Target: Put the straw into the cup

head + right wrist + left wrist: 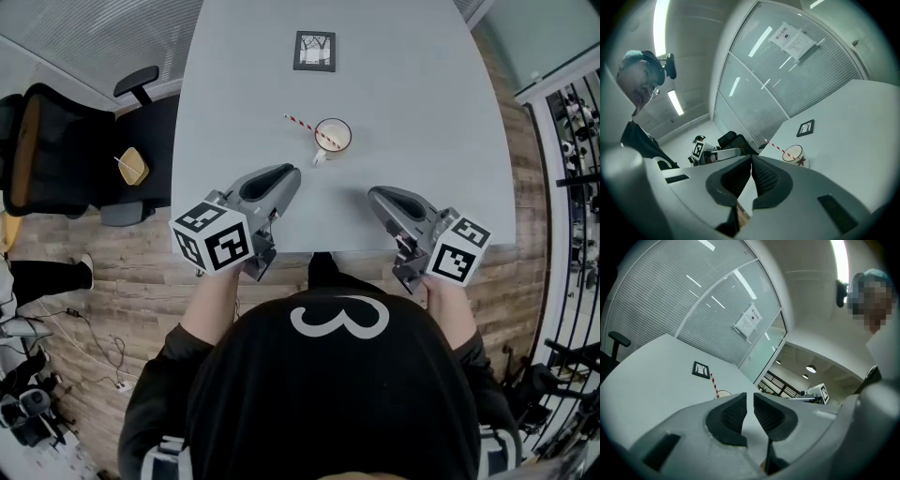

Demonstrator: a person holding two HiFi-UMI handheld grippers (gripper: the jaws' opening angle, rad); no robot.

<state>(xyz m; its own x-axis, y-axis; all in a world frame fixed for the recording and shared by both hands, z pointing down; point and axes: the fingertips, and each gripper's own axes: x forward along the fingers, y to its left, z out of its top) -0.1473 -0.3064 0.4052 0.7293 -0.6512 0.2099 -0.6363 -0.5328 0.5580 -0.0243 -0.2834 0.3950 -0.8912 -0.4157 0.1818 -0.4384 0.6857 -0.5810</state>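
Note:
A white cup (332, 137) with a red rim stands on the grey table (422, 112), and a red-and-white striped straw (302, 125) leans out of it to the upper left. My left gripper (289, 172) hovers over the table's near edge, short of the cup and to its left. Its pads stand a narrow gap apart with nothing between them (750, 397). My right gripper (377, 194) is near the edge to the cup's lower right, its pads (751, 158) meeting at the tips and empty. Both gripper views show the cup (793, 154) (723, 393) and straw (714, 384) ahead.
A small black-framed picture card (314, 51) lies flat on the table beyond the cup. A black office chair (56, 150) stands left of the table, with a yellowish object (132, 165) beside it. Wooden floor lies below the table's near edge.

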